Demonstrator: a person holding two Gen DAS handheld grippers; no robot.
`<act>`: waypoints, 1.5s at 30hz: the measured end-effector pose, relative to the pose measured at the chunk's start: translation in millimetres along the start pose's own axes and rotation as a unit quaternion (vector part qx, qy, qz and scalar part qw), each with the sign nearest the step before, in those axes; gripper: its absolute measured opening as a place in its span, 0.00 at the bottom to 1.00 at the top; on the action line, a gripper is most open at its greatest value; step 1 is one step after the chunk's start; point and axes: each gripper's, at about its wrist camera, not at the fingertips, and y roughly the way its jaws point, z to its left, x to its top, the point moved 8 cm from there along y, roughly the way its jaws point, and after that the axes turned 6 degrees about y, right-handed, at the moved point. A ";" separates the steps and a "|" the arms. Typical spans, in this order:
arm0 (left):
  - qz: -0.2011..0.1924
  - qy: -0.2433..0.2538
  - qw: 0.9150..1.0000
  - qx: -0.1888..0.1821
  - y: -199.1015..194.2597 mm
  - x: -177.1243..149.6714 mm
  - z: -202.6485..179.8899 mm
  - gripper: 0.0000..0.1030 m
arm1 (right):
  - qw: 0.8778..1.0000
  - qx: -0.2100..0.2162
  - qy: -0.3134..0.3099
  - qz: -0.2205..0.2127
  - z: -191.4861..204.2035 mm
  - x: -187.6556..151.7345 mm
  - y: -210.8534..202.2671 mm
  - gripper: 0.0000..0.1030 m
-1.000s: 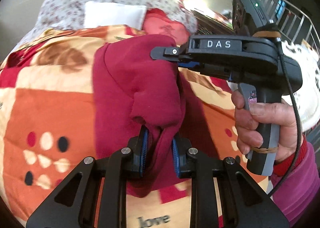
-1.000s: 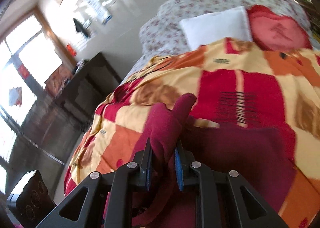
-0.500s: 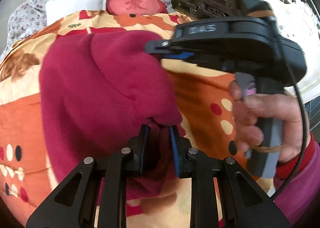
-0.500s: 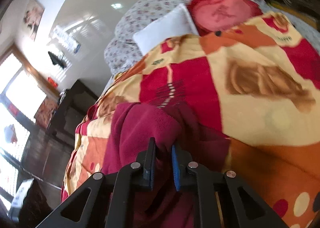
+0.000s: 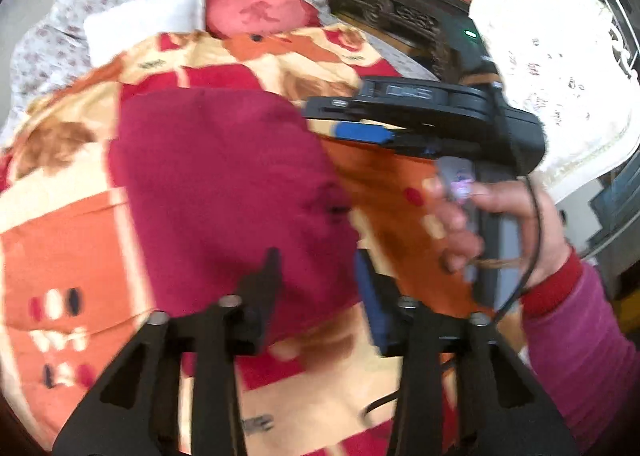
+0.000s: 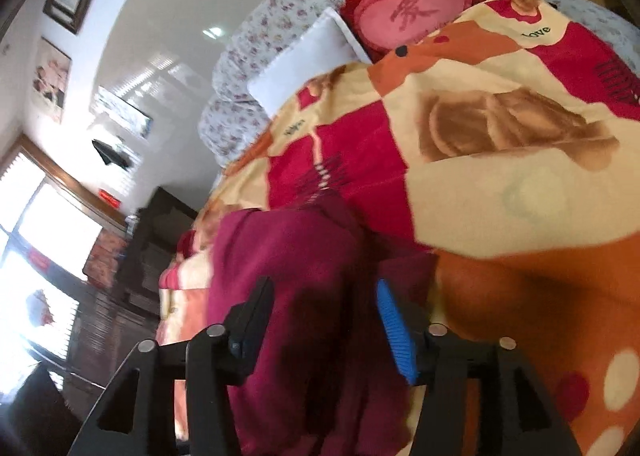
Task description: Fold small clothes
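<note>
left gripper [image 5: 318,288] jaws apart, just been opening; garment [image 5: 224,183] lies under and between fingers, pads off it. right gripper [image 6: 324,320] jaws also apart, just been opening, same maroon cloth between fingers, not pinched. garment folded, flat on blanket [image 5: 60,240]. right hand [image 5: 496,223] on grip, pink sleeve [image 5: 580,340] beside. farther back: white pillow [image 6: 304,63], red heart cushion [image 6: 408,11], floral bedding [image 5: 48,43].

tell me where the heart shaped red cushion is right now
The heart cushion sits at the far end of the bed, beside the white pillow, beyond the patterned blanket and the dark red garment.
</note>
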 end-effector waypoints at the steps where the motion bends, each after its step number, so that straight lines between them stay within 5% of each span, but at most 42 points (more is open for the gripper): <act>1: -0.005 -0.003 1.000 0.010 -4.5 -4.8 8.1 0.49 | 1.000 -0.001 -0.007 0.006 5.4 -5.9 1.0 0.54; 7: 0.007 -0.077 0.996 0.044 6.8 -33.8 64.4 0.49 | 0.998 -0.020 -0.025 0.056 22.3 -39.5 34.5 0.61; 9: 0.009 -0.087 0.995 0.052 14.7 -36.8 73.5 0.49 | 0.997 -0.046 -0.042 0.043 24.6 -40.9 38.5 0.50; 11: 0.011 -0.089 0.995 0.052 19.3 -38.2 75.9 0.49 | 0.997 -0.054 -0.045 0.026 24.9 -37.0 33.1 0.22; 14: 0.007 -0.090 0.995 0.042 20.9 -39.5 72.9 0.49 | 0.996 -0.061 -0.058 0.012 26.2 -34.6 13.2 0.15; 19: 0.016 -0.083 0.995 0.046 30.8 -47.4 67.3 0.49 | 0.988 -0.134 -0.077 0.028 -2.0 -51.2 18.3 0.15; 21: 0.020 -0.083 0.995 0.050 32.0 -47.2 67.2 0.49 | 0.991 -0.118 -0.054 0.024 -9.5 -51.2 17.4 0.15; 25: -0.001 -0.083 0.995 0.055 18.8 -38.8 69.3 0.49 | 0.993 -0.111 -0.044 -0.007 -1.0 -45.1 -12.3 0.33; 35: -0.028 -0.100 0.991 0.087 23.5 -7.1 90.5 0.49 | 0.985 -0.103 -0.138 -0.003 52.5 -57.8 -9.1 0.34; 45: -0.010 -0.112 0.990 0.088 62.8 8.1 112.0 0.53 | 0.977 -0.152 -0.146 0.023 23.8 -63.9 31.7 0.34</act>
